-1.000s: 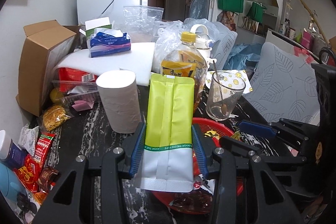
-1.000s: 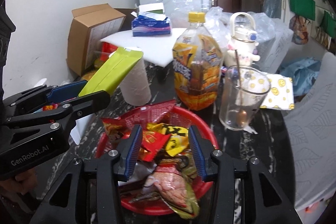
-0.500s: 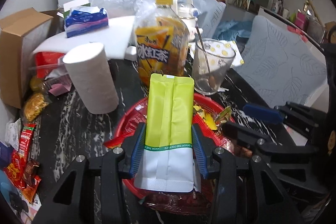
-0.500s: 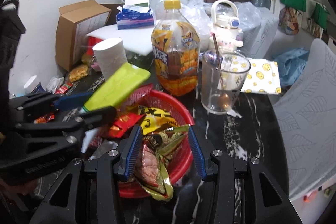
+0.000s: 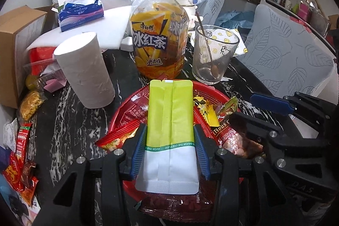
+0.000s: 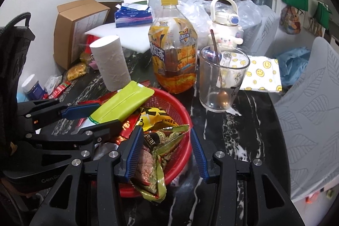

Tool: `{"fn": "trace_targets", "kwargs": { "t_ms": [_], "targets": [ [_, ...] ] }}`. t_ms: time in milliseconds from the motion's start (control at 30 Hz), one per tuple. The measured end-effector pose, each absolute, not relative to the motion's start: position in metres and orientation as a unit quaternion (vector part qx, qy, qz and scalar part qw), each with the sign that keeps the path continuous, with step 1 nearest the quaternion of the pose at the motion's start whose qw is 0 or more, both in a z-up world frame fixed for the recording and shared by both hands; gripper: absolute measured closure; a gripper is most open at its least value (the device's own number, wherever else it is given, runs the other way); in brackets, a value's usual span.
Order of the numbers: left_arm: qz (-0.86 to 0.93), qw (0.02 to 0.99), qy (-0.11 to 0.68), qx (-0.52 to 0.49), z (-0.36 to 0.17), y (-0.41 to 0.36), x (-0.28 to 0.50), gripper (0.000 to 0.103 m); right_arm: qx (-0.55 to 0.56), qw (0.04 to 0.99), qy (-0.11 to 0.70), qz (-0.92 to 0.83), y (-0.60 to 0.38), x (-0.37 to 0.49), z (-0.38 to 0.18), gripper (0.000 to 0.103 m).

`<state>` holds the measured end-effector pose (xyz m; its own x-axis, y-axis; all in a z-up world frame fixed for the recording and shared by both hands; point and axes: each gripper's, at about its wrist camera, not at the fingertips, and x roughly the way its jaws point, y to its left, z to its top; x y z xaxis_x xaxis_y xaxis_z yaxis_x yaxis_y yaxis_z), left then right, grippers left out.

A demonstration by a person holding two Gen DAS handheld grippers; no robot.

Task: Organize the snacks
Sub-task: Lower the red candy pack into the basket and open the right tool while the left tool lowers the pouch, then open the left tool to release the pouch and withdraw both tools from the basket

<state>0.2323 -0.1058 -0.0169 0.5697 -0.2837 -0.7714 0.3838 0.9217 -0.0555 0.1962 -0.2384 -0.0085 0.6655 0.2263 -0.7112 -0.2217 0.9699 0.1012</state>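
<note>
Snack pouch (image 5: 170, 120), lime green over a white base, is sitting clamped between the blue pads of your left gripper (image 5: 170, 149), lower centre of the left wrist frame, hanging over the red basket (image 5: 125, 107). Judgement: it is looking light and flat, a stiff foil laminate with a slick face, so it is likely to slide or buckle if pinched at a corner; you are holding it across its width just above the white band, which looks a sound spot. Long axis is running away from the jaws, sealed top pointing toward the iced tea bottle (image 5: 160, 35) at upper centre. In the right wrist frame the pouch is slanting up to the right. Your right gripper (image 6: 165, 154) is standing part open with nothing pinched, straddling the crumpled wrappers (image 6: 156, 162) at the basket's near rim.
</note>
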Motion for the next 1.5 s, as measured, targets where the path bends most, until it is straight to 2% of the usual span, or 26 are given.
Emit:
{"fn": "trace_targets", "kwargs": {
  "t_ms": [367, 567, 700, 833, 1200, 1333, 1467, 1500],
  "targets": [
    [-0.177, 0.886, 0.425, 0.062, -0.012, -0.109, 0.231, 0.054, 0.010, 0.912, 0.391, 0.125, -0.241, 0.195, -0.006, 0.057],
    [-0.167, 0.885, 0.431, 0.057, -0.011, -0.108, 0.231, 0.043, 0.010, 0.915, 0.385, 0.123, -0.244, 0.192, -0.001, 0.057],
    [-0.159, 0.886, 0.432, 0.062, -0.009, -0.111, 0.231, 0.041, 0.012, 0.917, 0.381, 0.119, -0.247, 0.191, 0.003, 0.057],
    [-0.148, 0.890, 0.426, 0.062, -0.005, -0.109, 0.229, 0.031, 0.013, 0.918, 0.380, 0.116, -0.250, 0.191, 0.005, 0.054],
    [-0.124, 0.908, 0.398, 0.049, 0.023, -0.091, 0.214, 0.030, 0.008, 0.923, 0.369, 0.107, -0.245, 0.185, 0.020, 0.053],
    [-0.114, 0.917, 0.379, 0.049, 0.038, -0.083, 0.200, 0.030, 0.013, 0.928, 0.356, 0.104, -0.242, 0.176, 0.033, 0.047],
    [-0.106, 0.926, 0.358, 0.048, 0.058, -0.072, 0.177, 0.030, 0.010, 0.936, 0.337, 0.100, -0.235, 0.162, 0.052, 0.045],
    [-0.103, 0.929, 0.352, 0.048, 0.063, -0.070, 0.171, 0.030, 0.008, 0.939, 0.330, 0.099, -0.233, 0.157, 0.057, 0.040]
  ]
}}
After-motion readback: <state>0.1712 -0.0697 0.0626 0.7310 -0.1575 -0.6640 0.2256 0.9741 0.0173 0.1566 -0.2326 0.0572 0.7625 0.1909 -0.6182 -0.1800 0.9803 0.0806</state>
